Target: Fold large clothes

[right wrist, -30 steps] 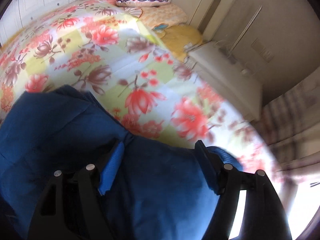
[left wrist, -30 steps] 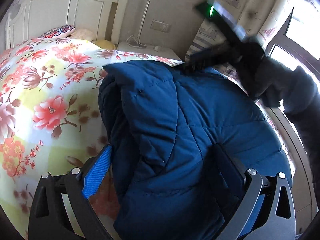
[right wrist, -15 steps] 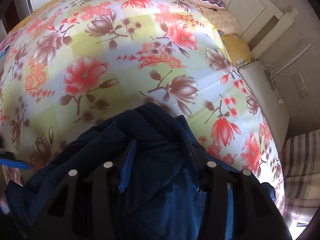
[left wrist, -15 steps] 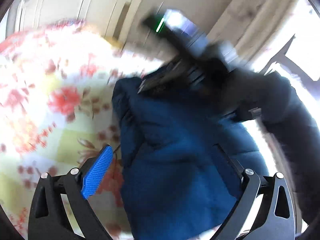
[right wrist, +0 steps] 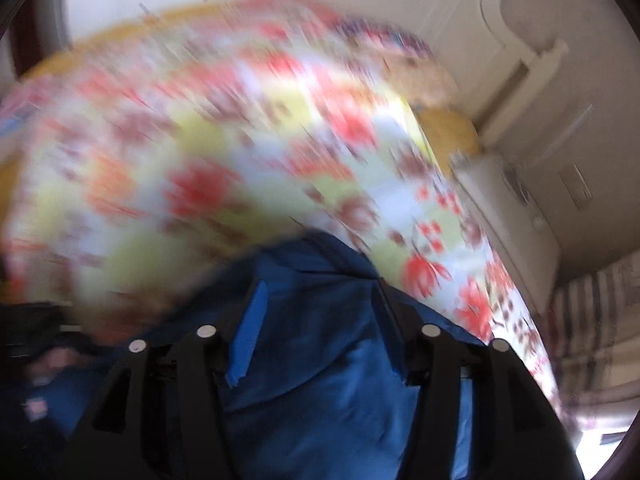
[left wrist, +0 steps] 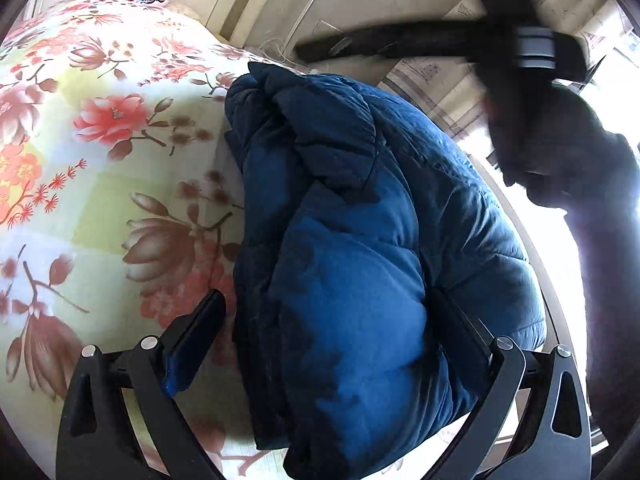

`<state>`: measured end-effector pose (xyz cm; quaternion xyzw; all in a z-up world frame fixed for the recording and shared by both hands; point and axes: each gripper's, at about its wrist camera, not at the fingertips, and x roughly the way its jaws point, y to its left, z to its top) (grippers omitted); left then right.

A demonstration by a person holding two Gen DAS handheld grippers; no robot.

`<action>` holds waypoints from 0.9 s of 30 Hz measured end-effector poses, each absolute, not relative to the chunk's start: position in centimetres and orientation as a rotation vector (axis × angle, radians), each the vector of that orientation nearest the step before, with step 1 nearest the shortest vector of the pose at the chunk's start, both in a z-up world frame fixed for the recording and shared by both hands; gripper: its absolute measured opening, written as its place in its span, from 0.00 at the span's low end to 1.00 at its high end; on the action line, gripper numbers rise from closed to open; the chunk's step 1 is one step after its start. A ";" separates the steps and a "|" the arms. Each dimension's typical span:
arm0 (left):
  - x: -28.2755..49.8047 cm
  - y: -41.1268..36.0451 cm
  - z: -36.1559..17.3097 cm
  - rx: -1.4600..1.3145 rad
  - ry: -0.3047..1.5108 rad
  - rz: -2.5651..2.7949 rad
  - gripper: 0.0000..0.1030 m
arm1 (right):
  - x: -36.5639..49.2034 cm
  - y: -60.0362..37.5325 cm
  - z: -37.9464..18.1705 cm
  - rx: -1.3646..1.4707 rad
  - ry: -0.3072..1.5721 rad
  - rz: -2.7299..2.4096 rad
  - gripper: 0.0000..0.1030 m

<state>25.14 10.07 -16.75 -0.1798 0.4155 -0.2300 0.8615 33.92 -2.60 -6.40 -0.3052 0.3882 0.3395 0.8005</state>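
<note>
On the floral bedspread [left wrist: 100, 200], near its window-side edge, the blue padded jacket [left wrist: 360, 260] lies bundled in thick layers, seemingly partway folded. The left hand-held gripper [left wrist: 320, 340] straddles the jacket's near end, jaws wide and gripping nothing, perhaps to press it flat. The right hand-held gripper [right wrist: 316, 328], blurred, has jacket cloth between half-open fingers; whether it pinches, I cannot tell.

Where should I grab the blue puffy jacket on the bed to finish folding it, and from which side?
Probably the thick rolled edge of the jacket nearest the left gripper, coming in low from the near side. That end bulges in a rounded fold above the floral bedspread, so open fingers can straddle it.
</note>
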 end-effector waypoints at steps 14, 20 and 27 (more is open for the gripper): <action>23.3 9.3 -15.1 -0.290 0.817 -0.394 0.96 | 27.6 -2.0 -8.9 -0.810 0.804 0.681 0.68; 22.8 9.2 -15.0 -0.289 0.799 -0.387 0.96 | 19.8 -12.0 -6.6 -0.607 0.686 0.522 0.77; 23.2 9.1 -15.9 -0.299 0.820 -0.386 0.96 | 19.3 -15.6 -11.7 -0.379 0.679 0.499 0.77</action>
